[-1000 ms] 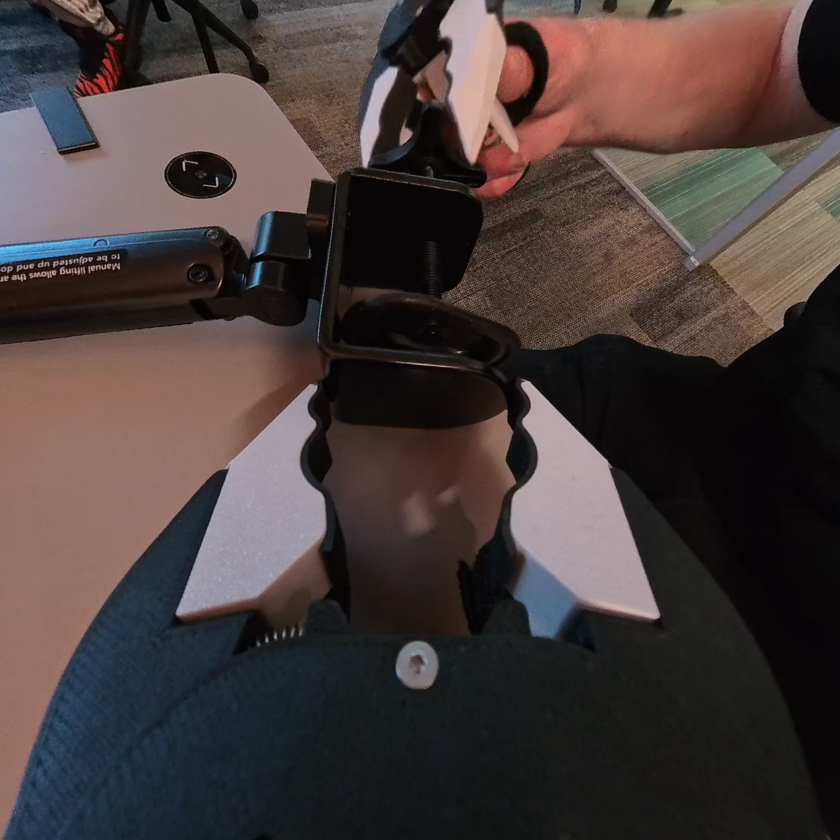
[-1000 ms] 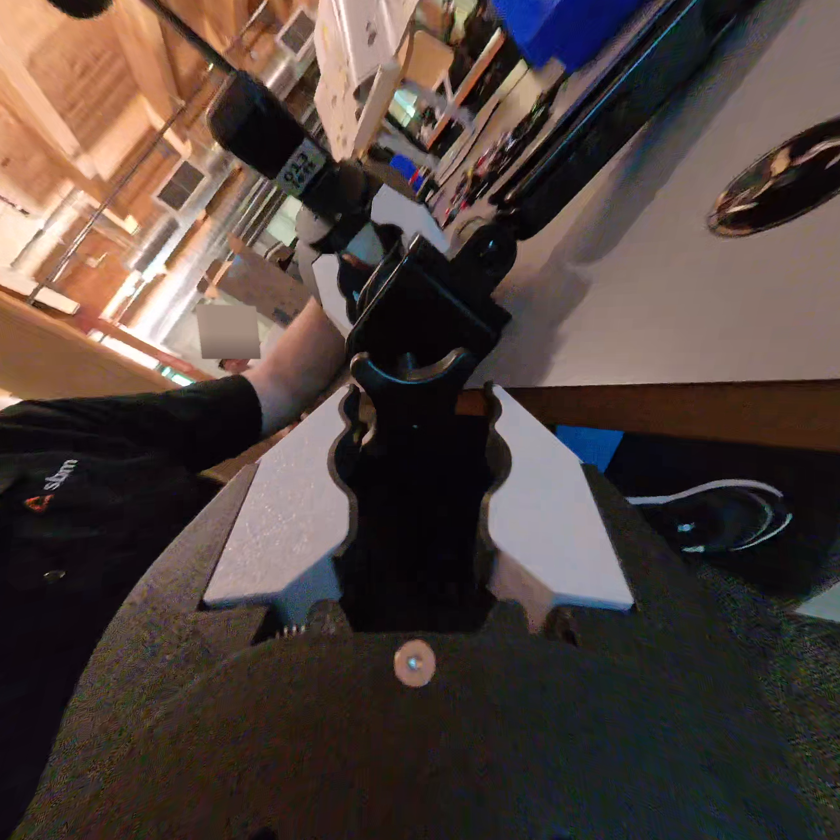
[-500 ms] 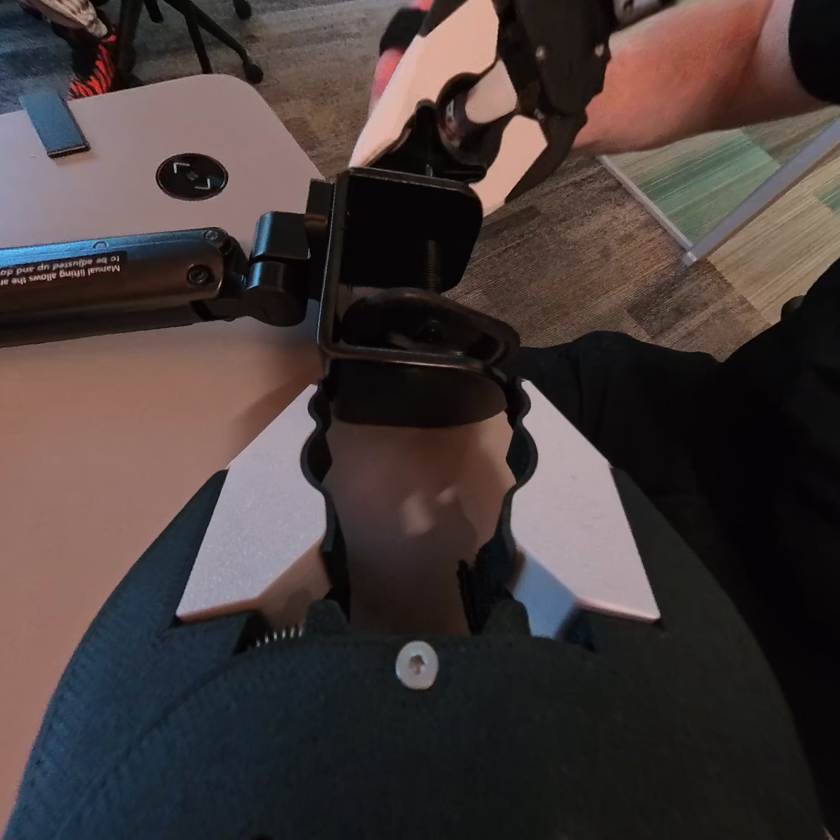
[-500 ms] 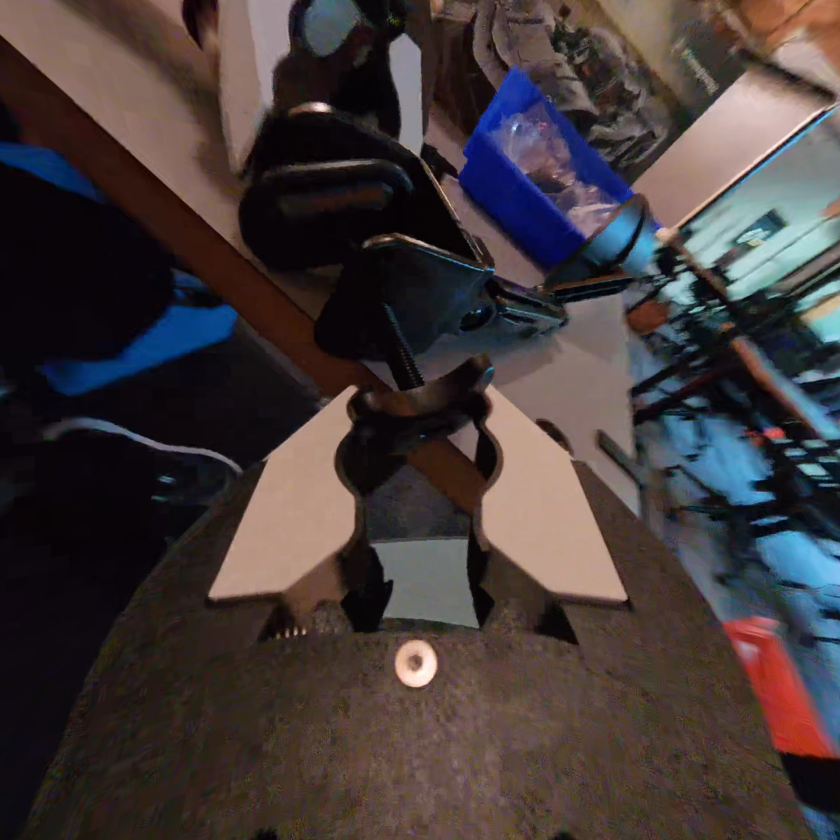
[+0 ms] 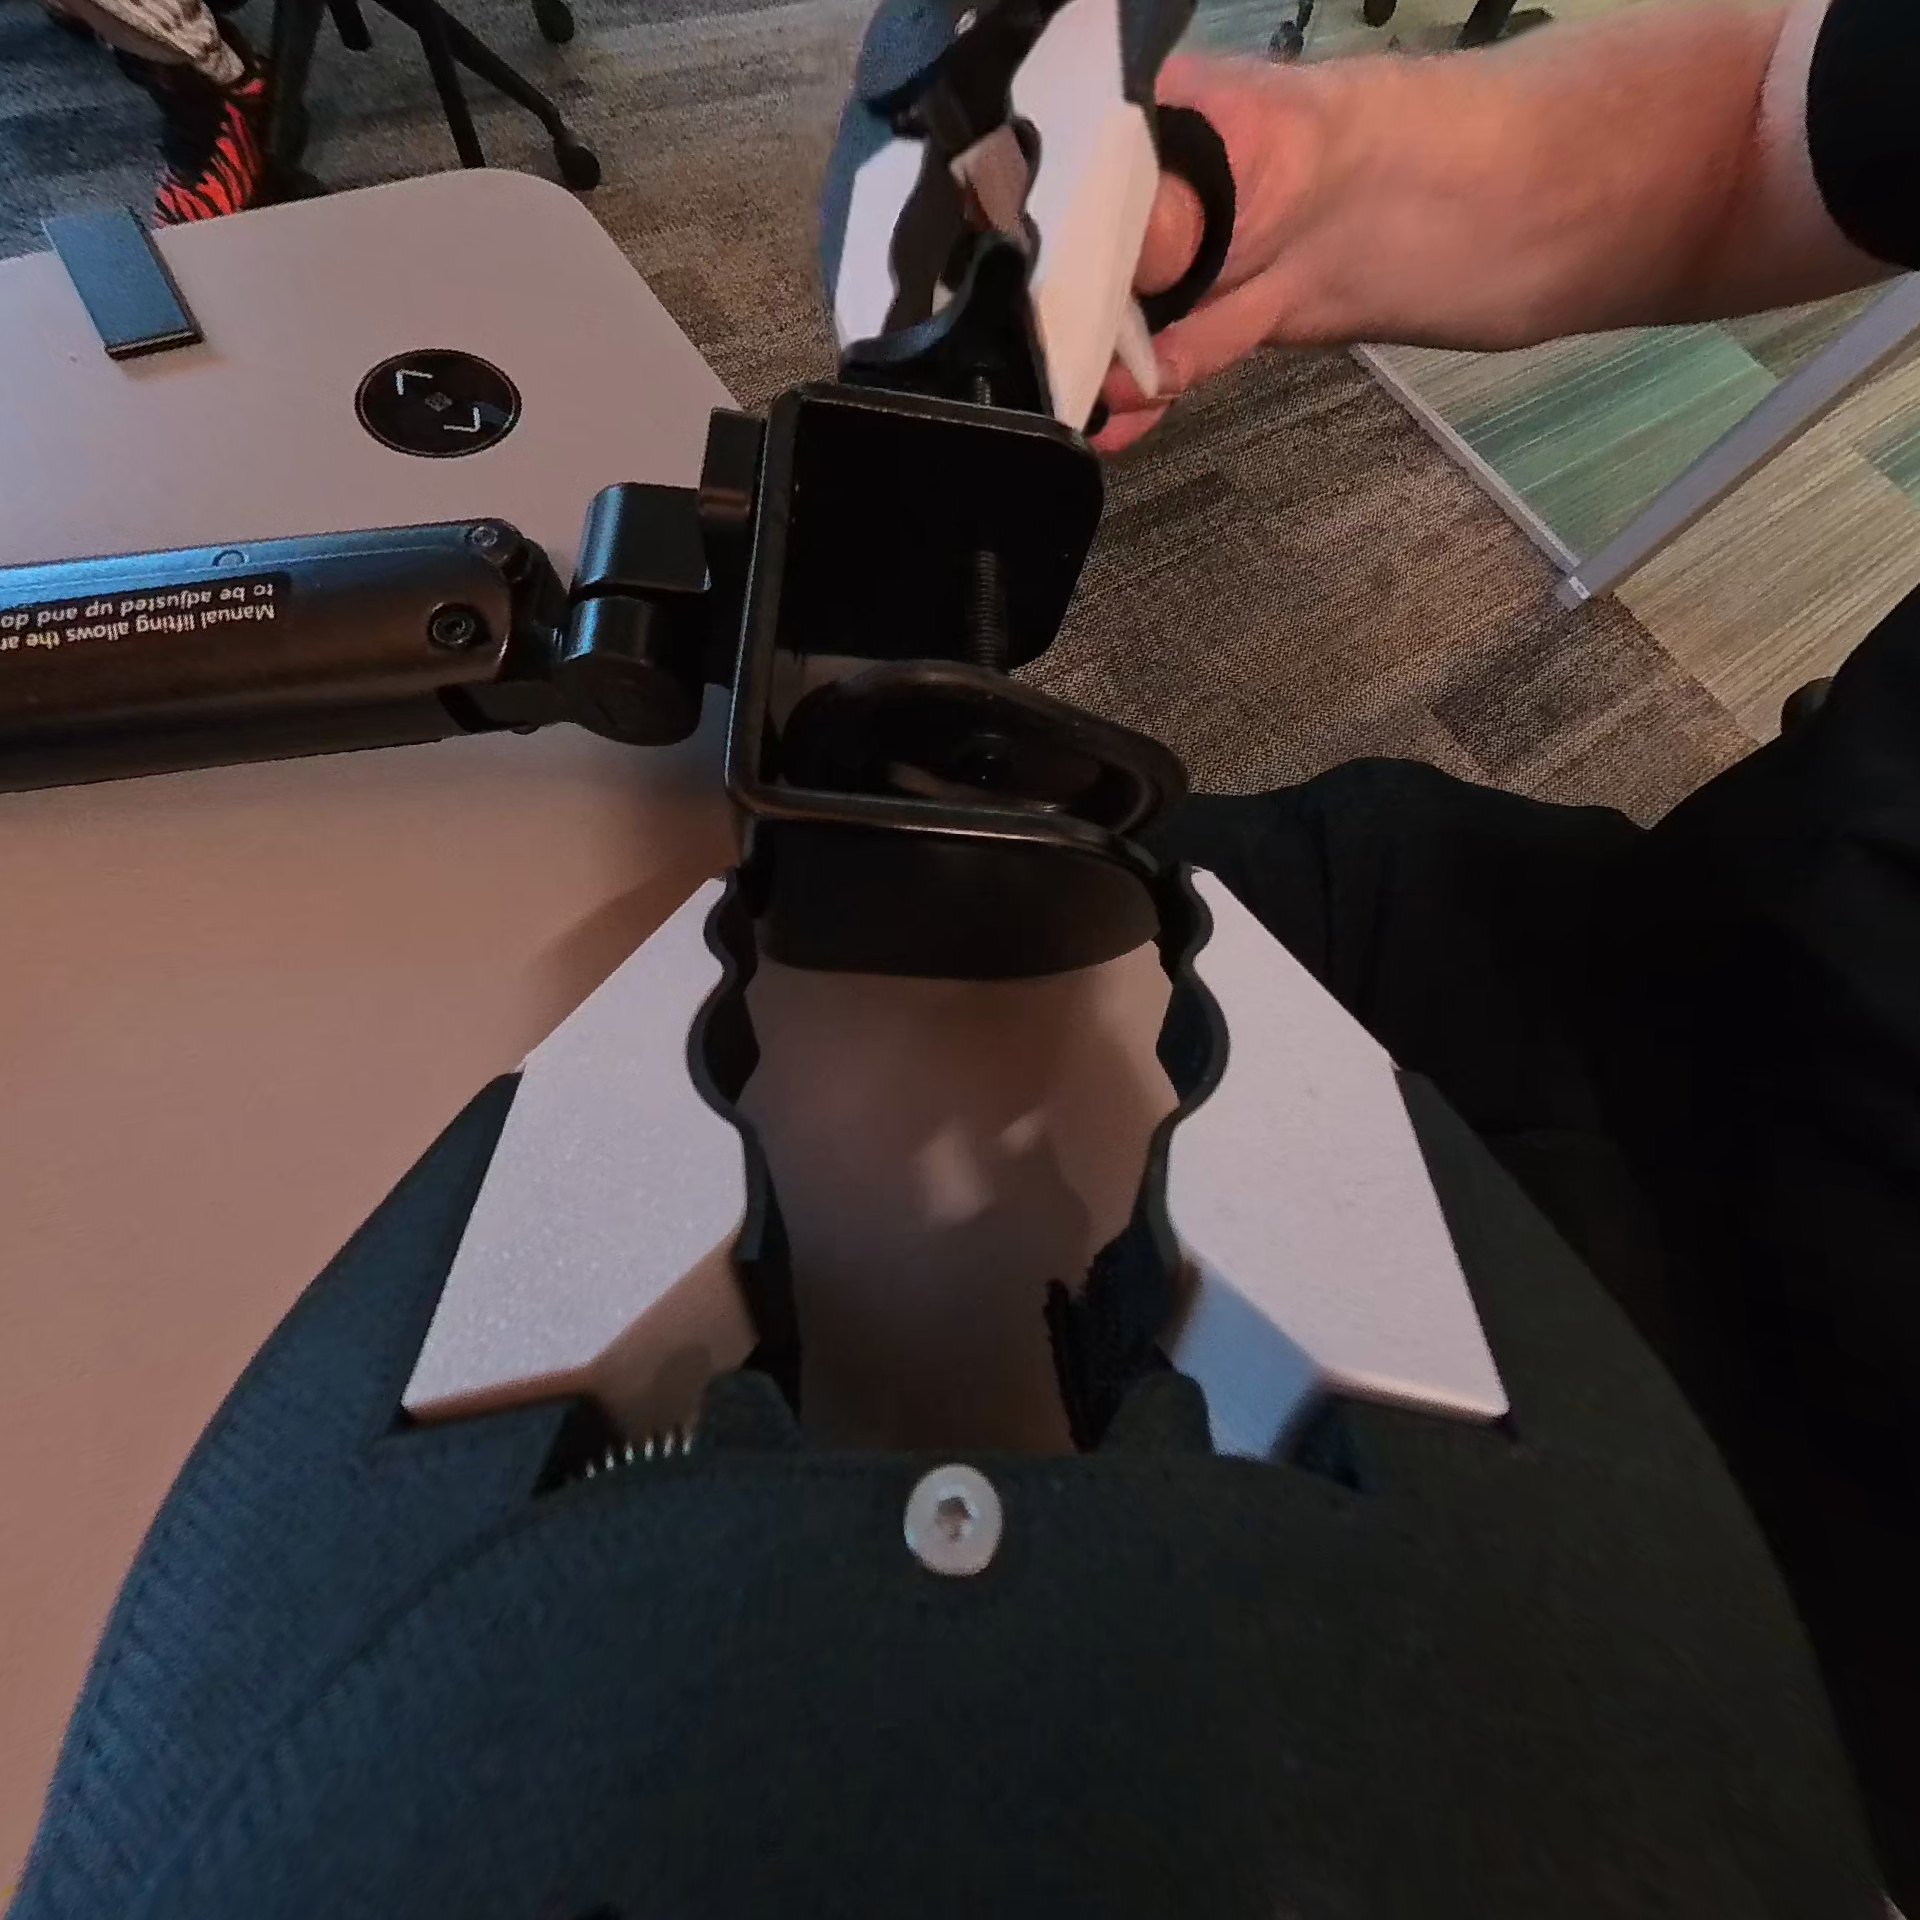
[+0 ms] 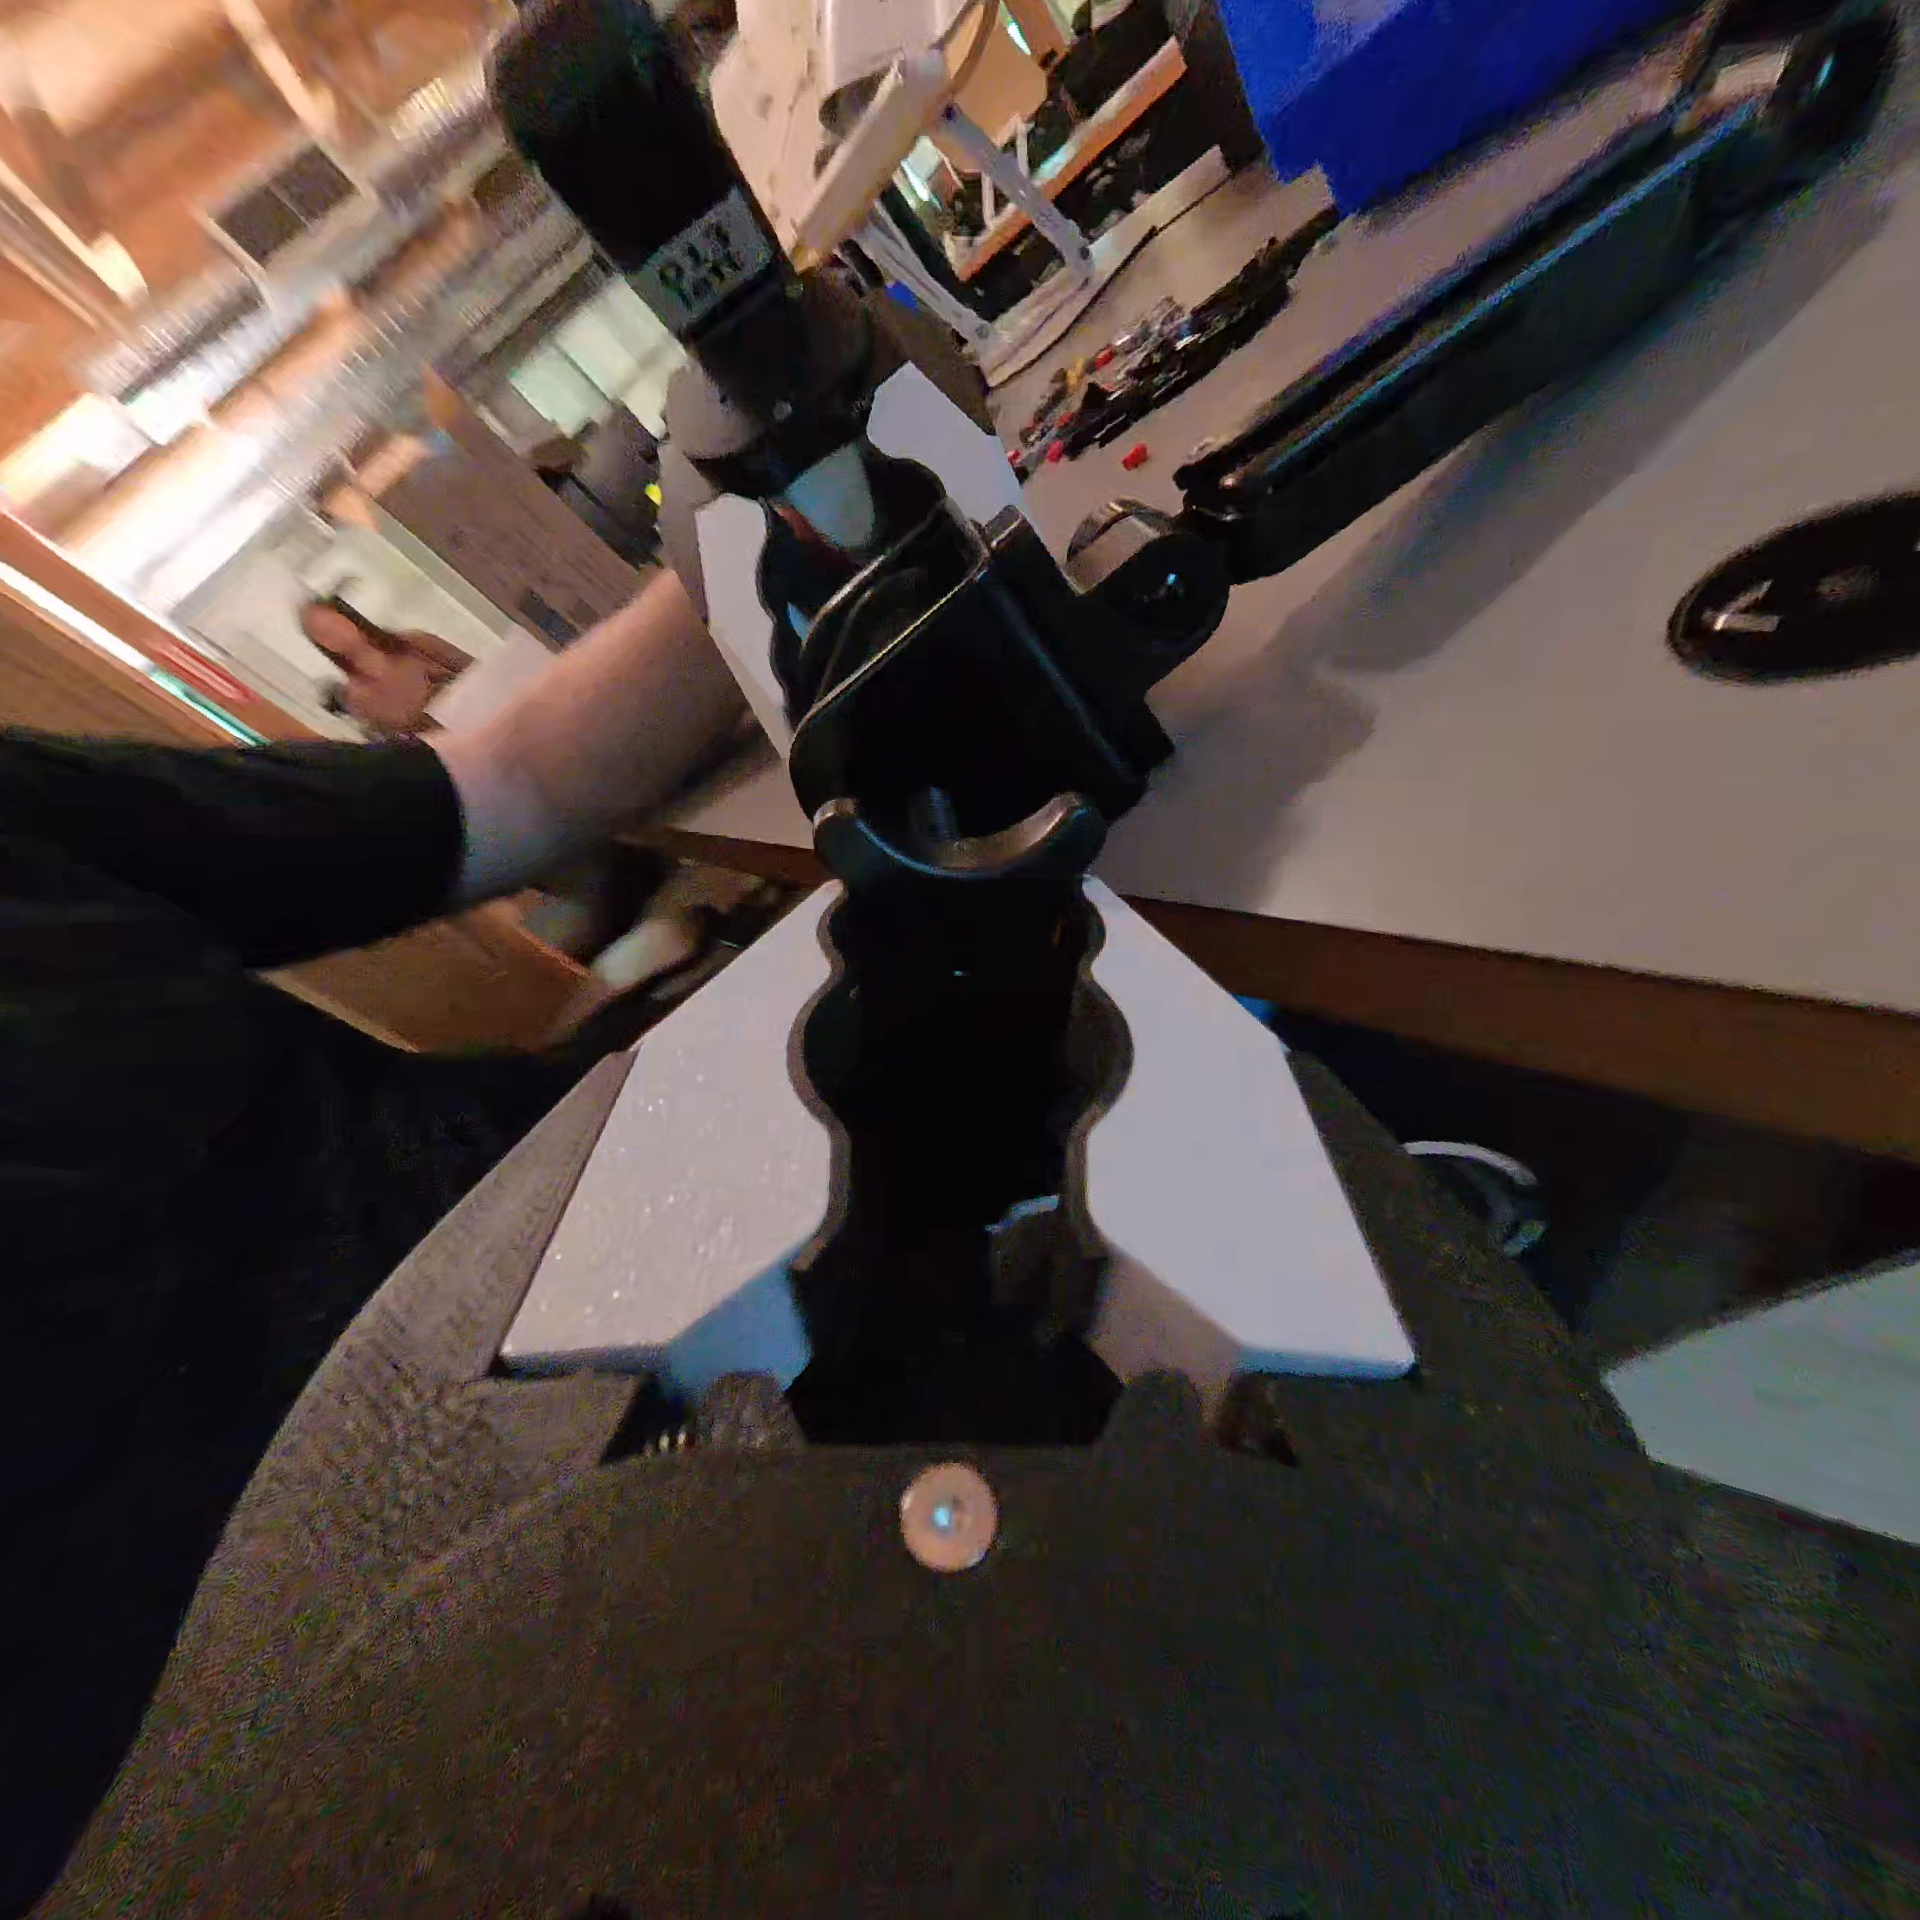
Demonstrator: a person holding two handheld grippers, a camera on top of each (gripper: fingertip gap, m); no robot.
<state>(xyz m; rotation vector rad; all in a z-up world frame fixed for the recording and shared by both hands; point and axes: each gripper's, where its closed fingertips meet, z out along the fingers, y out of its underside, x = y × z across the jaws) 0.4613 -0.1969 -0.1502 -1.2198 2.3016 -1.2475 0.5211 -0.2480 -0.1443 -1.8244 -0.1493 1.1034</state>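
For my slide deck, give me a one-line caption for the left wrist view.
Left gripper shut on a black desk clamp at the table edge, while the right gripper grips its screw knob.

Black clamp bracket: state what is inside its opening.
Inside the clamp bracket, a threaded screw runs to a round pressure pad. The pad's far face is hidden, so what it presses cannot be seen.

surface: pale table (image 5: 260, 987) | on it: black hinged arm (image 5: 260, 634), round black inset disc (image 5: 436, 400), dark strip (image 5: 120, 286)
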